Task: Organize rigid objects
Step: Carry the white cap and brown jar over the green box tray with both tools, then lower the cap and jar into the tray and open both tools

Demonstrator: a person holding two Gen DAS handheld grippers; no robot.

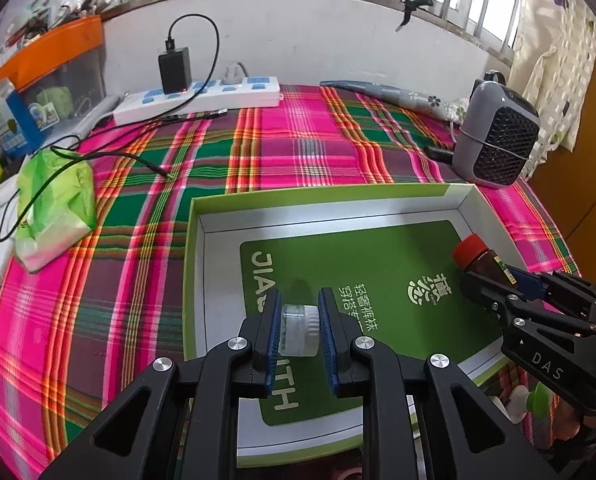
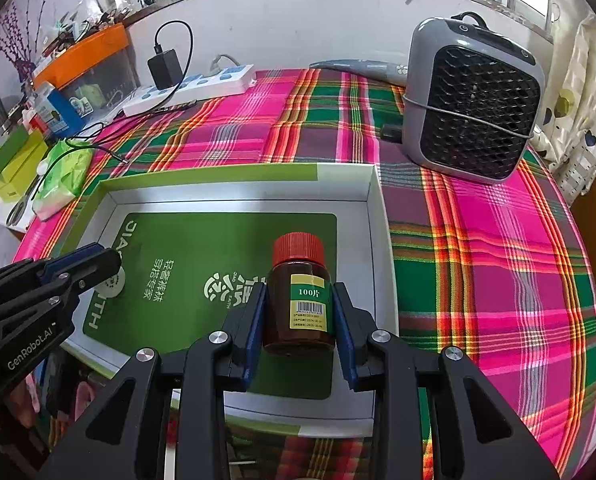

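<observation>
Left gripper (image 1: 298, 320): clenching a small clear container with a white ribbed cap (image 1: 298, 330) between blue pads, hovering over the 7 o'clock portion of the green card lining the open box (image 1: 196, 240). Right gripper (image 2: 299, 312): grasping an amber bottle with a red cap (image 2: 299, 292), cap pointing toward 12 o'clock, label showing a barcode, sitting over the 3 o'clock side of the same box near its white wall. Resting on the plaid cloth (image 2: 477, 272) beyond the box: grey fan (image 2: 473, 108) at 1 o'clock, white power strip (image 1: 202, 98) at 11 o'clock, green packet (image 1: 54, 208) at 9 o'clock.
</observation>
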